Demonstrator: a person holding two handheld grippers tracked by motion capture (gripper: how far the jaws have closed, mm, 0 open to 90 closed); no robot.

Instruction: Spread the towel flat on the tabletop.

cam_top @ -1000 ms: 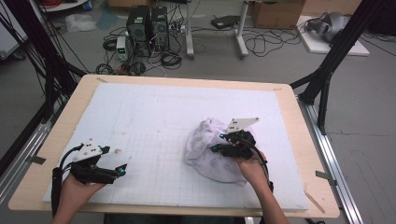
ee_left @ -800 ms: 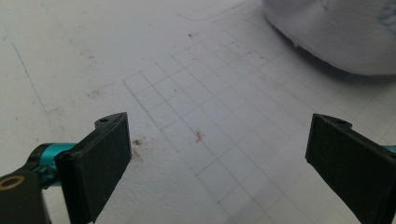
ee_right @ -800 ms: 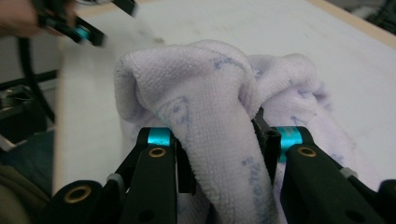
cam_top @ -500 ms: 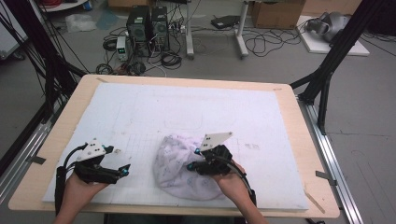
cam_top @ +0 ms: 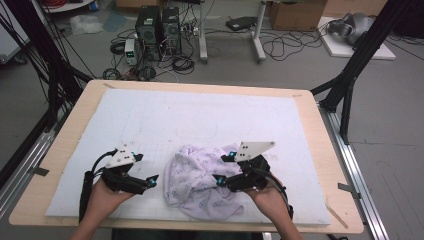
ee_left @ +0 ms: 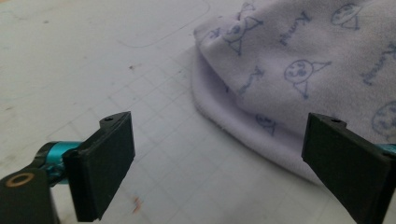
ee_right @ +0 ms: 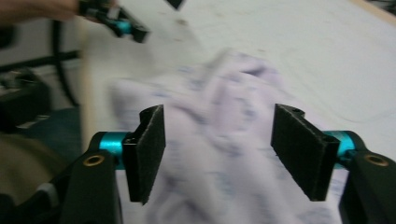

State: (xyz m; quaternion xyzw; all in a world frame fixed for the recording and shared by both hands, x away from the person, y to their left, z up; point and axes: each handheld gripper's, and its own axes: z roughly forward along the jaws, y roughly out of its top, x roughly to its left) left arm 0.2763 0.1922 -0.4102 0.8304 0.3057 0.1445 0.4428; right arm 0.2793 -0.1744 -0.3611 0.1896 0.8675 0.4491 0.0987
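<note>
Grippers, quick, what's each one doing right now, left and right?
Left gripper: open, holding nothing, beside the lilac cloth.
Right gripper: open over the cloth, its fingers having just been opening; nothing gripped.

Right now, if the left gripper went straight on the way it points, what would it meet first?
Most likely the rolled edge of the lavender printed cloth, just ahead of the open left gripper and toward its right jaw; only bare white mat lies before it. Depth is approximate.

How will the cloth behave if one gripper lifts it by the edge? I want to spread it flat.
The cloth lies crumpled in soft folds, so it will probably hang limp. It looks thin, so likely light. Its fleecy surface should grip the pads rather than slip.
</note>
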